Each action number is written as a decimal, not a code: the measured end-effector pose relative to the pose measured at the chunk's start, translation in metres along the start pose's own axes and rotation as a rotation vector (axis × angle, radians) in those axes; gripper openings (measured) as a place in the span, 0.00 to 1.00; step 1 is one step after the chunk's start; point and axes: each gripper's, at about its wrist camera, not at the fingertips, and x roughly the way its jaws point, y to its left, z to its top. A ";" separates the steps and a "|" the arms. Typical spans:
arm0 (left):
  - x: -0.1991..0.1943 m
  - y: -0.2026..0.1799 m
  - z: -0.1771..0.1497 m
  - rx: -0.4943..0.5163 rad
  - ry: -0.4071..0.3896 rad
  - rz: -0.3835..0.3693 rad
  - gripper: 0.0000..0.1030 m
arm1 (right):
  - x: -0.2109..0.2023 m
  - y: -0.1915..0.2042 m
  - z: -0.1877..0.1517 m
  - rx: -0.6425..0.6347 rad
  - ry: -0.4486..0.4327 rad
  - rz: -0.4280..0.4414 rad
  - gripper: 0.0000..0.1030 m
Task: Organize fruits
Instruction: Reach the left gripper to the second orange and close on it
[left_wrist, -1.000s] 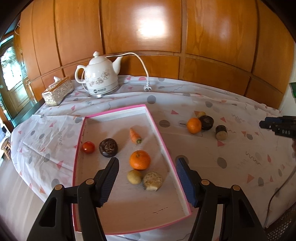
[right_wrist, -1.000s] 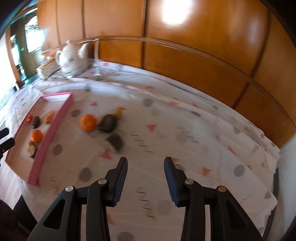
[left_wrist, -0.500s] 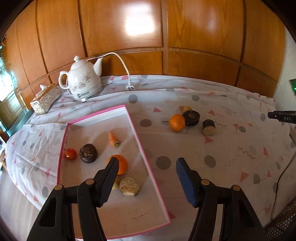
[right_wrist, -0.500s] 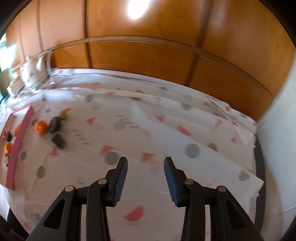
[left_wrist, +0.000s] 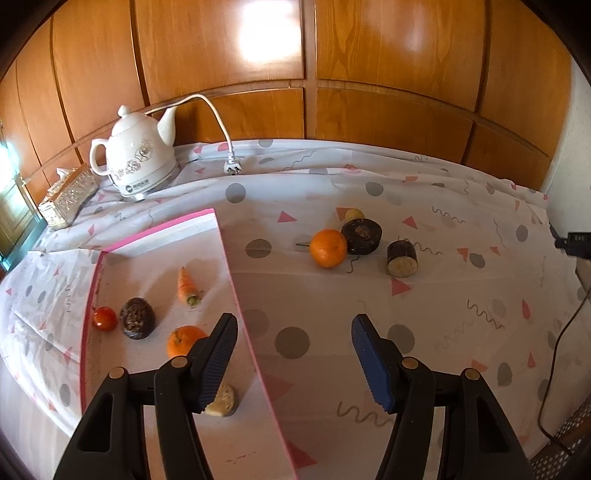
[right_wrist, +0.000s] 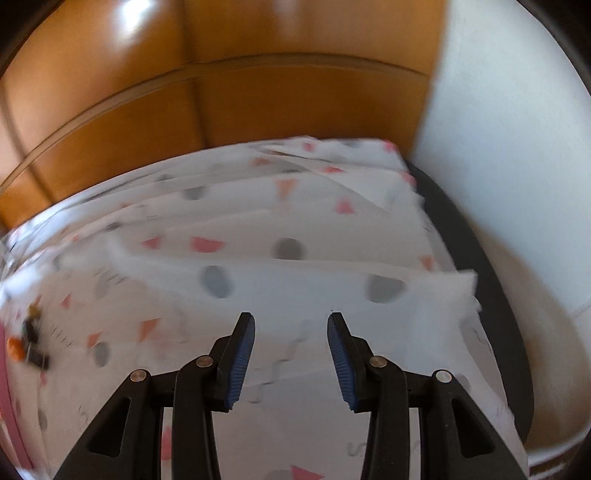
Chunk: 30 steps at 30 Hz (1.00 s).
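Pink edging marks the tray, which lies on the spotted tablecloth and already holds a tomato, a dark round fruit, a carrot, an orange and a pale cut piece. Still outside it, grouped on the cloth, are 4 things: a second orange, a dark flat-topped fruit touching it, a small yellow fruit behind, and a short dark log with a pale cut face just beside them.

The left gripper hangs above the tray's right edge, its jaws parted with nothing between them. The loose group lies ahead of it and a little to the right, so this looks the nearer tool for the next pick. The log's long axis runs roughly toward the camera, so jaws would close across its sides.

The right gripper has its jaws narrowly apart and empty, pointing at bare cloth near the table's far corner; the loose fruit sits far off to its left, blurred.
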 end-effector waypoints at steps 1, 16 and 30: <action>0.003 -0.001 0.002 0.002 0.003 -0.002 0.63 | 0.002 -0.008 0.000 0.034 0.011 -0.016 0.40; 0.072 -0.012 0.042 -0.023 0.121 -0.065 0.63 | 0.007 -0.070 -0.001 0.324 0.046 -0.116 0.40; 0.122 -0.018 0.063 -0.040 0.185 -0.064 0.63 | 0.004 -0.096 -0.002 0.445 0.030 -0.106 0.40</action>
